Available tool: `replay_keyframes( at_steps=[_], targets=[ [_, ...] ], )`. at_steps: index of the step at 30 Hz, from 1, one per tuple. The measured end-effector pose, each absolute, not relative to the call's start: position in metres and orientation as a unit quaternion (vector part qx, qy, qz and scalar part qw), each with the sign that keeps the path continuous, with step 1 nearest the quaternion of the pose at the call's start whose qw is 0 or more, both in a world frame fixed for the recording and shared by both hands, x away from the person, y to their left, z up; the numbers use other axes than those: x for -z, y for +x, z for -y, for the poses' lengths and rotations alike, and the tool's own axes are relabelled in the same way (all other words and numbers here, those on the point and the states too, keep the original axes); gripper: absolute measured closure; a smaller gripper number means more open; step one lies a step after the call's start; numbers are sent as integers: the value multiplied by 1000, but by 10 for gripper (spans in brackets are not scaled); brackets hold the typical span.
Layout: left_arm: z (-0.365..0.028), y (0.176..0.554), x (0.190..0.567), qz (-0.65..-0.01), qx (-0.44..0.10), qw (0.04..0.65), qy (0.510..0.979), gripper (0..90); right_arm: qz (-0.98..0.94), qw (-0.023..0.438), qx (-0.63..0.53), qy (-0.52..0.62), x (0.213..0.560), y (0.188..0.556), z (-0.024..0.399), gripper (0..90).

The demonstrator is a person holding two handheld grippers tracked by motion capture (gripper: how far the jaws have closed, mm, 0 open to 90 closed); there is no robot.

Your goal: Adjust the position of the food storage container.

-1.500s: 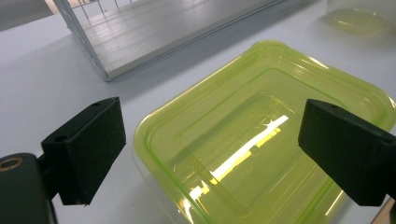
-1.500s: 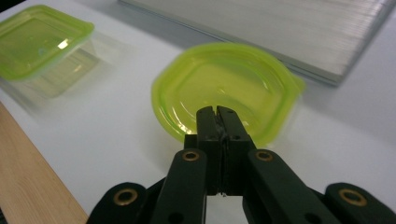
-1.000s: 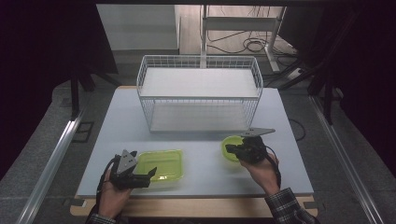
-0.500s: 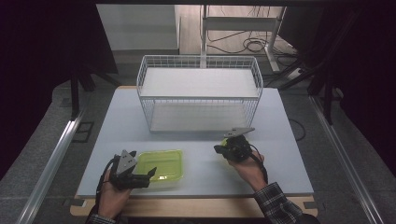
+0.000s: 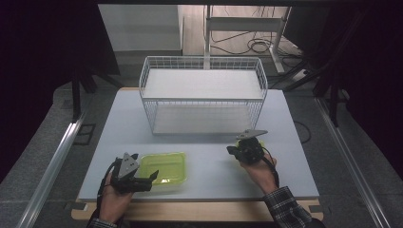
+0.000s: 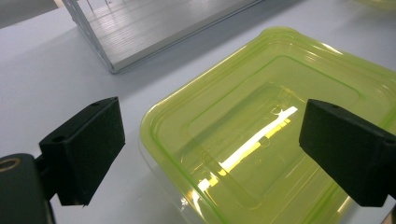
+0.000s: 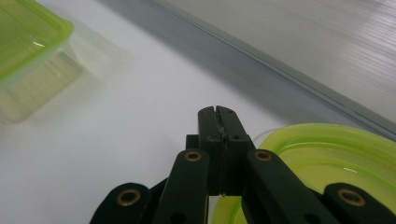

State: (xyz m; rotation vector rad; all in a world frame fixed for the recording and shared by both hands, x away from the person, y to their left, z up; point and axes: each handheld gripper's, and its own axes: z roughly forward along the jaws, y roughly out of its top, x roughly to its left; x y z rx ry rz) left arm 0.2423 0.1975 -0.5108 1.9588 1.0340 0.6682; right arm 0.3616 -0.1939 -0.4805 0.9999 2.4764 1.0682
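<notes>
**Round lid pinched, nothing in the rack yet**

Right tool (image 7: 218, 114), jaws pressed together, pinches the rim of the round yellow-green translucent plastic lid (image 7: 327, 158), which sits low over the pale grey counter (image 5: 209, 161), right of centre, just before the white wire rack (image 5: 203, 95). Left tool (image 6: 210, 154), jaws spread wide, hovers at the rectangular yellow-green plastic container (image 6: 275, 126), front left, w/o gripping it. Rack looks bare, so prob. early: both pieces left to place.
</notes>
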Motion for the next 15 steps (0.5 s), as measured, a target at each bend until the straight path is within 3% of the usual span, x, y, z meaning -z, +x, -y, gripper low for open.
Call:
replay_keyframes(
  at_steps=[15],
  targets=[
    [-199, 242, 511, -416, -255, 405, 773, 68, -829, 159, -367, 392, 474, 361, 247, 893]
  ],
)
